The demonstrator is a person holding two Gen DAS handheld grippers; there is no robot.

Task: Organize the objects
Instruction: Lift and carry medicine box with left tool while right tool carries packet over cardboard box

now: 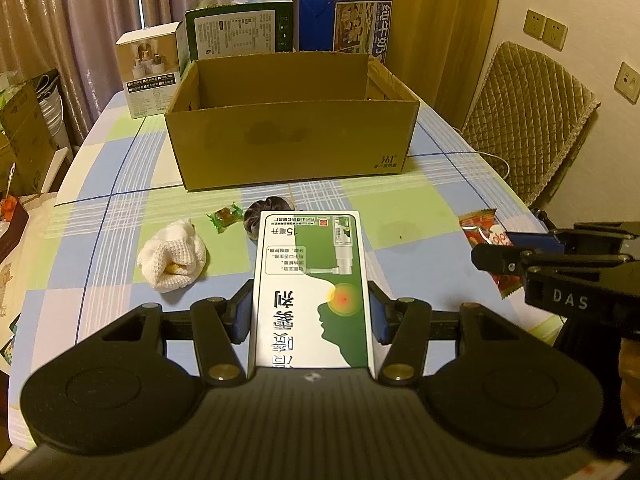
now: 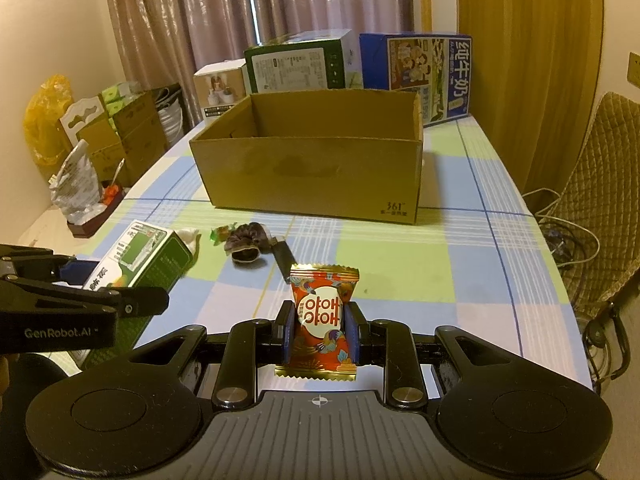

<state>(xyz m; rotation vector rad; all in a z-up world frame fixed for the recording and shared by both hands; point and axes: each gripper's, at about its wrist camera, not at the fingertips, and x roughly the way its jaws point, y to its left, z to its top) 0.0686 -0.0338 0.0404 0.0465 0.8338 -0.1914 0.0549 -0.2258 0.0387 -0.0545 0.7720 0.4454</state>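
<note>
Mauve pleated curtains [image 2: 256, 20], cream wall with beige socket plates [image 1: 545, 28], quilted tan chair [image 1: 528, 120], yellow wooden door [image 2: 528, 72], warm dim light

cardboard box [image 1: 288, 136] floor hidden

The left gripper [image 1: 310, 316] is closing its blue pads on the long sides of a green-and-white medicine box [image 1: 310, 288], holding it flat above the table's near edge. The right gripper [image 2: 320, 330] is pinching a red snack packet [image 2: 320, 320] upright, hovering just beside the left one.
</note>
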